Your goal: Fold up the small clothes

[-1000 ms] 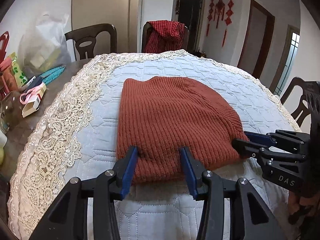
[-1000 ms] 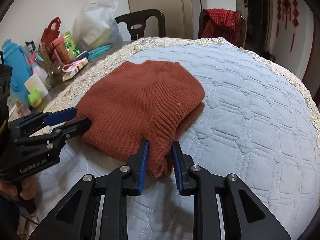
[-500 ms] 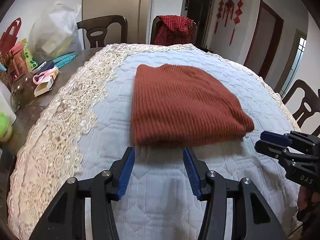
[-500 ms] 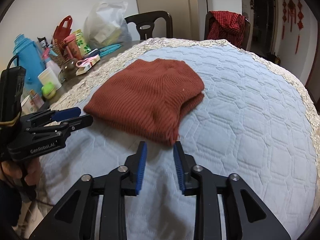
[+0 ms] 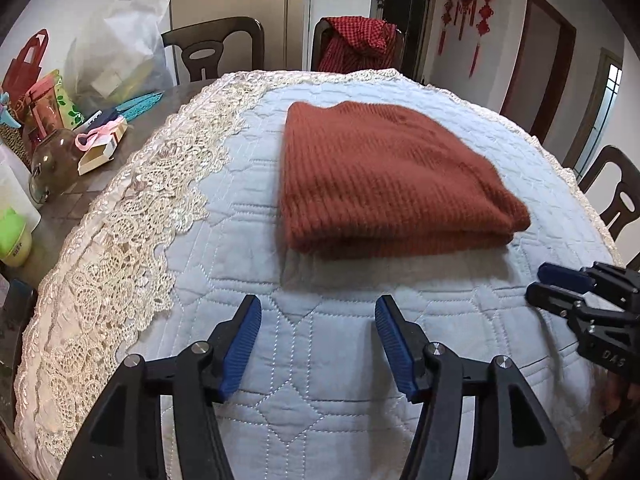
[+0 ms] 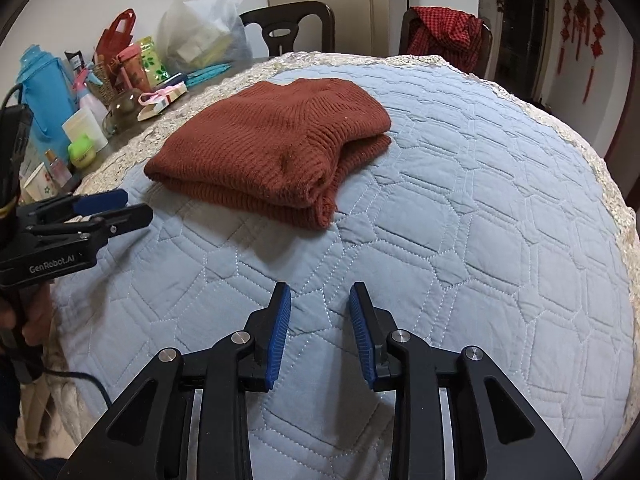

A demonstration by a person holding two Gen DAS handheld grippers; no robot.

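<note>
A rust-red ribbed knit sweater (image 5: 380, 176) (image 6: 272, 140) lies folded into a flat stack in the middle of the table. My left gripper (image 5: 318, 308) hovers over the quilt a short way in front of the sweater's near edge, apart from it. Its jaws are opening with nothing between them. My right gripper (image 6: 320, 292) hangs back from the sweater's near corner, and its jaws are also opening on nothing. Each gripper shows in the other's view: the right gripper (image 5: 540, 280) at the right edge, the left gripper (image 6: 132, 206) at the left, held by a hand.
A pale blue quilted cover (image 5: 320, 400) with a lace border (image 5: 132, 240) spreads over the table. Bottles, a glass jar (image 5: 52, 160), bags and a blue jug (image 6: 44, 92) crowd the far left. Dark chairs stand around; one carries a red checked cloth (image 5: 356, 44).
Both grippers had the sweater's near edge between their fingers a second ago. They have let go, drawn back toward me and spread their jaws wider. The sweater lies still.
</note>
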